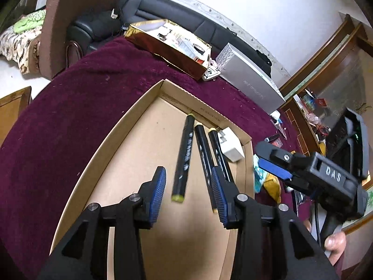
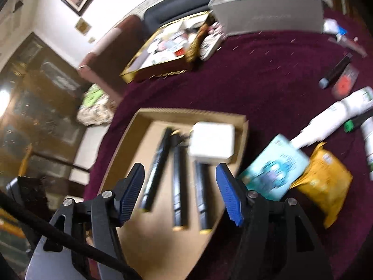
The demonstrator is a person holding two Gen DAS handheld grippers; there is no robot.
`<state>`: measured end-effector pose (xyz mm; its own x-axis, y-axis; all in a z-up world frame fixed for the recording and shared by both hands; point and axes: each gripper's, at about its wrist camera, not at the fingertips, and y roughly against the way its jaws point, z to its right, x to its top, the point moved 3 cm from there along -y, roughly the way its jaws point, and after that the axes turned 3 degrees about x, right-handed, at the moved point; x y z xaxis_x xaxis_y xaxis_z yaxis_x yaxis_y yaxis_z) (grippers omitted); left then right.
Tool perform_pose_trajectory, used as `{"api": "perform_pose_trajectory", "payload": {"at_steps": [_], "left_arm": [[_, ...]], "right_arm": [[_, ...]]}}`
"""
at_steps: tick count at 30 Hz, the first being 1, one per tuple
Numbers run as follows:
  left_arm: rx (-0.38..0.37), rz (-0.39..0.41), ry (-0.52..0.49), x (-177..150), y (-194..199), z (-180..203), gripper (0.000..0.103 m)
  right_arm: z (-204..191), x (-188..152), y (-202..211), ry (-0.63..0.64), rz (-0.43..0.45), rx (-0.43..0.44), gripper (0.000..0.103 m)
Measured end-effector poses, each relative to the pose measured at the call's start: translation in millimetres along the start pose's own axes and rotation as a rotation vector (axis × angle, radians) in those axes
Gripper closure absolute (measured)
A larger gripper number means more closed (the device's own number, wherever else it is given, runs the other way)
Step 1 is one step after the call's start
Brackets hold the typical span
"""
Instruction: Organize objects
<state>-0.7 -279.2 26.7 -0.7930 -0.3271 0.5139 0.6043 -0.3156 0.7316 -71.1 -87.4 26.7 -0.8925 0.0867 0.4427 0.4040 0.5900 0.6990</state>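
A shallow cardboard tray (image 1: 130,126) (image 2: 130,130) lies on the maroon cloth. In it lie three black markers with yellow ends (image 1: 184,156) (image 2: 179,179) side by side and a white adapter block (image 1: 229,145) (image 2: 212,142) at the far corner. My left gripper (image 1: 188,186) is open and empty, just above the tray over the near ends of the markers. My right gripper (image 2: 180,191) is open and empty, above the tray's near side; it also shows in the left wrist view (image 1: 277,163) to the right of the tray.
Right of the tray lie a light blue packet (image 2: 277,165), a yellow packet (image 2: 324,182), white tubes (image 2: 335,114), and a dark stick with a red item (image 2: 335,72). A gold box of items (image 1: 167,46) (image 2: 163,51) and a silver box (image 1: 251,81) (image 2: 268,16) stand at the back.
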Motion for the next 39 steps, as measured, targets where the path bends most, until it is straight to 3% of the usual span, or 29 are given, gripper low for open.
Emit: {"api": "perform_pose_trajectory", "payload": {"at_steps": [4, 9, 12, 15, 19, 23, 28, 36, 39], "left_arm": [[0.007, 0.047, -0.002, -17, 21, -2, 0.068], [0.001, 0.062, 0.013, -28, 36, -5, 0.068], [-0.001, 0.072, 0.009, -30, 41, -2, 0.068], [-0.009, 0.077, -0.002, -29, 44, 2, 0.068], [-0.026, 0.078, -0.033, -34, 48, 13, 0.068], [-0.055, 0.069, -0.076, -41, 50, 29, 0.067], [-0.139, 0.024, -0.146, -57, 41, 67, 0.062], [-0.139, -0.037, -0.233, -77, 31, 102, 0.062], [-0.135, -0.032, -0.247, -81, 33, 107, 0.062]], "right_arm": [[-11, -4, -15, 0.009, -0.029, 0.005, 0.039], [-13, -6, -49, 0.015, -0.082, -0.156, 0.039], [-12, -7, -60, -0.016, -0.094, -0.122, 0.037], [-23, -10, -58, -0.012, -0.128, 0.024, 0.037], [-12, -2, -11, -0.001, -0.049, 0.050, 0.037], [37, 6, 53, 0.013, 0.057, -0.101, 0.036], [95, -8, 82, 0.044, 0.045, -0.300, 0.033], [112, -34, 61, 0.191, -0.015, -0.384, 0.033], [108, -28, 62, 0.196, 0.053, -0.394, 0.033]]}}
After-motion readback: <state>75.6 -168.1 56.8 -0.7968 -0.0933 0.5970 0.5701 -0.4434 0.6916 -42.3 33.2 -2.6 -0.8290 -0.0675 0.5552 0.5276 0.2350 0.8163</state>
